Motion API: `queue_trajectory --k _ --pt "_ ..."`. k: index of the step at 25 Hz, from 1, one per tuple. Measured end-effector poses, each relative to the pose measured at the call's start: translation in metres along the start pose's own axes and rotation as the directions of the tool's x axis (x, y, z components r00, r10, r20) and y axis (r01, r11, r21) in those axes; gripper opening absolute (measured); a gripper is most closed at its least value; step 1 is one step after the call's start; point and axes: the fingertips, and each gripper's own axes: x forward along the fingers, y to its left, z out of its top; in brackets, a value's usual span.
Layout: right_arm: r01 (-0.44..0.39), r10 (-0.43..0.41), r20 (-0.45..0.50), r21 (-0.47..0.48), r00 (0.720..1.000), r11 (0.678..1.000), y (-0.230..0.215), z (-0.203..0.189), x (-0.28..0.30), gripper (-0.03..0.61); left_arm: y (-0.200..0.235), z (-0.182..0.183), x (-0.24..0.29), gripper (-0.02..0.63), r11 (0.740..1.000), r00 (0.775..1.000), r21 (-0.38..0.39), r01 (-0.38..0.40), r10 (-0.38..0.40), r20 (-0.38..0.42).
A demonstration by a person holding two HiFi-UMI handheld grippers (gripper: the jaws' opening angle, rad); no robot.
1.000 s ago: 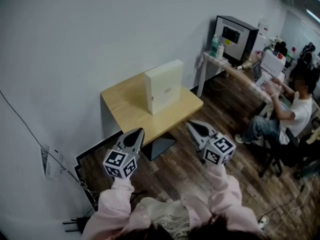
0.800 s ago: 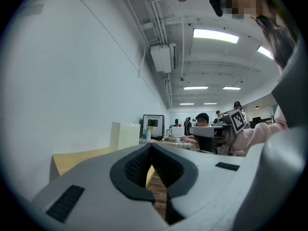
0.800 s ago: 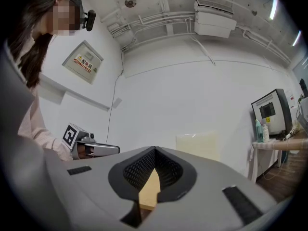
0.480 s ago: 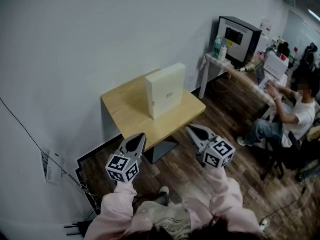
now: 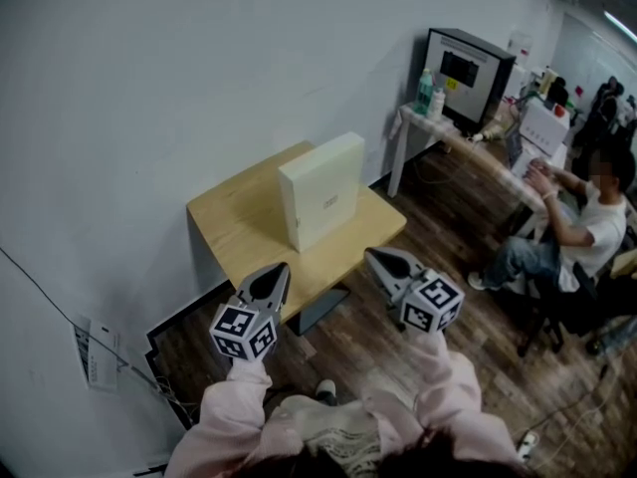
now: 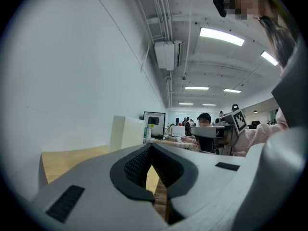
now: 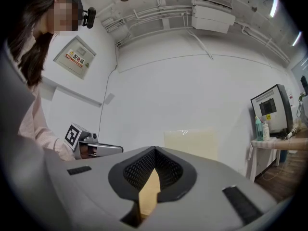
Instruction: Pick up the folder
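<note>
Folder [image 5: 320, 189] upright on table [image 5: 234, 229], untouched.
Left gripper [image 5: 276, 270] and right gripper [image 5: 375, 256] closed, empty; folder ahead, apart from both.

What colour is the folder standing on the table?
The folder is cream-white, best seen in the head view.

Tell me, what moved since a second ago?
The left tongs and the right tongs both edged forward, closer to the wooden table. Nothing was grabbed or let go. Both tongs stayed shut and empty, and the white folder stayed standing upright on the table, untouched.
</note>
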Motion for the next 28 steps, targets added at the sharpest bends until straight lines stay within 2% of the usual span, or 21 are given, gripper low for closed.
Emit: queue_trajectory --k 9,17,28 --pt "0.058 -0.057 -0.008 0.014 0.998 0.998 -0.030 -0.004 0.013 -0.012 0.015 -0.001 0.037 -0.008 0.998 0.998 -0.010 0.058 -0.058 -0.004" --pt "0.078 -0.078 -0.011 0.016 0.997 0.997 -0.040 -0.008 0.030 -0.012 0.030 -0.008 0.051 -0.008 0.997 0.997 -0.024 0.075 -0.076 -0.011" --pt "0.069 -0.069 -0.021 0.037 0.997 0.997 -0.066 -0.012 0.046 -0.012 0.043 -0.013 0.062 -0.008 0.999 0.999 -0.038 0.039 -0.040 -0.023"
